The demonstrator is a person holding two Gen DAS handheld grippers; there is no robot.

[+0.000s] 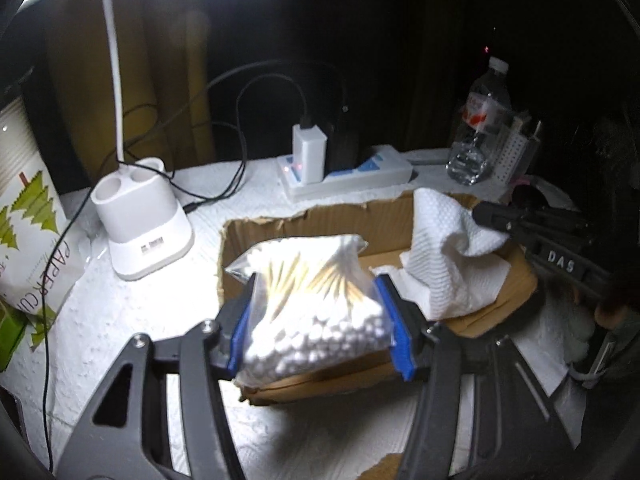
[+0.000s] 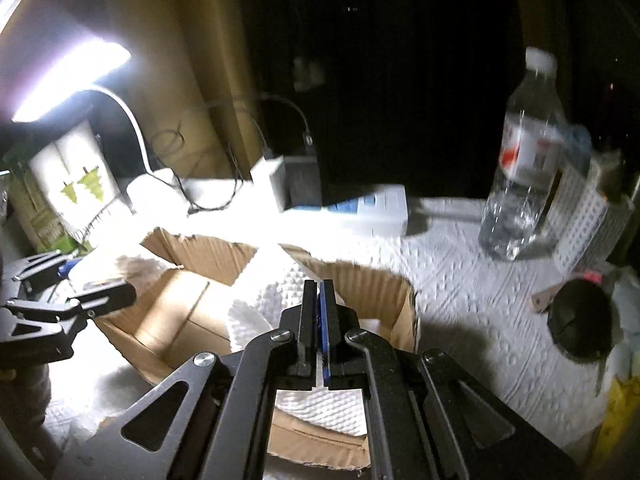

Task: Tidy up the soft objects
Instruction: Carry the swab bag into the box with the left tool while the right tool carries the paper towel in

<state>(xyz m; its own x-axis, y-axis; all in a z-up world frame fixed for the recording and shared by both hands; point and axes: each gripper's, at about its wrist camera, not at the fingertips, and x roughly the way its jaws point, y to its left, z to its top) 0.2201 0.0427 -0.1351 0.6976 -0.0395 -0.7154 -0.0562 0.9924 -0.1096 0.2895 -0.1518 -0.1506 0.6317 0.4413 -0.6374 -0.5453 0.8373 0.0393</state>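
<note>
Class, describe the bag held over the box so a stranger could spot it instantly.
Find the open brown cardboard box in the middle of the white-covered table. Just above its near edge, the left gripper clamps a clear plastic bag of cotton swabs between blue pads. Unlike the crumpled white paper towel beside it, it is see-through and packed with wooden-stemmed swabs.

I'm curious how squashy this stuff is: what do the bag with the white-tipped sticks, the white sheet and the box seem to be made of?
Bag of cotton swabs: thin clear plastic film, glossy and crinkled; inside, fluffy white tips on pale, probably wooden sticks.
Paper towel: soft white paper, matte, with a dimpled emboss.
Box: brown corrugated cardboard, matte, torn ragged rim.
</note>
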